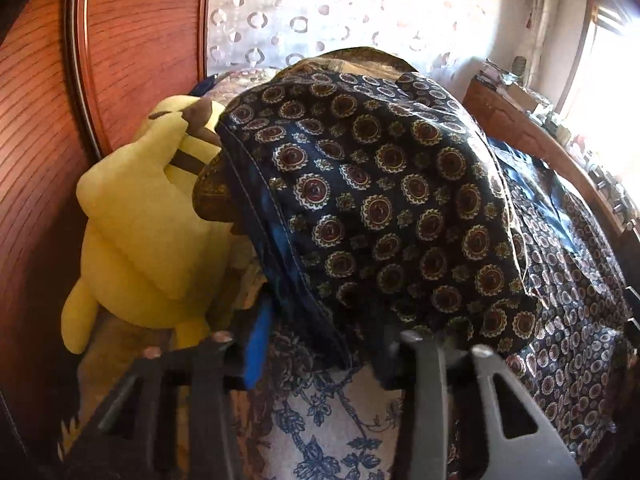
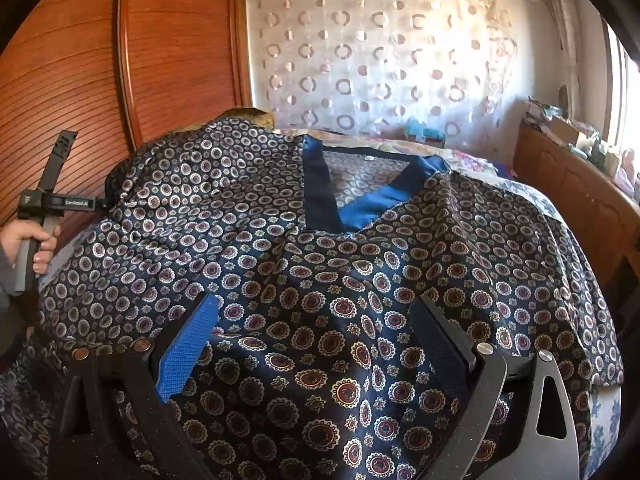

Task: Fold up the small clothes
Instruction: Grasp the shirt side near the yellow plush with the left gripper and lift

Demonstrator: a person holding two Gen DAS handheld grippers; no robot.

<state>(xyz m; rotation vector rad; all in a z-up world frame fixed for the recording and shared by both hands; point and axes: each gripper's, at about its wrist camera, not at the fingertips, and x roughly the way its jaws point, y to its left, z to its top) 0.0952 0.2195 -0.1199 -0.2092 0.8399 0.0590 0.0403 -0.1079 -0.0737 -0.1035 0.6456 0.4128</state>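
Observation:
A dark blue shirt [image 2: 360, 280] with round medallion print and a blue V-neck lies spread on the bed. In the left wrist view its left part [image 1: 380, 200] is lifted and hangs down over my left gripper [image 1: 332, 344], whose jaws stand apart with cloth between them; I cannot tell if they pinch it. My right gripper [image 2: 316, 344] is open, its blue pad [image 2: 188, 352] and dark pad [image 2: 444, 344] resting on the shirt's lower front. The left gripper's handle [image 2: 44, 208] shows at the shirt's left edge, held by a hand.
A yellow plush toy [image 1: 148, 240] lies left of the shirt against a wooden wardrobe [image 1: 132, 40]. The bed has a floral sheet [image 1: 332, 420]. A wooden sideboard [image 2: 580, 184] with clutter runs along the right. A patterned curtain [image 2: 380, 60] hangs behind.

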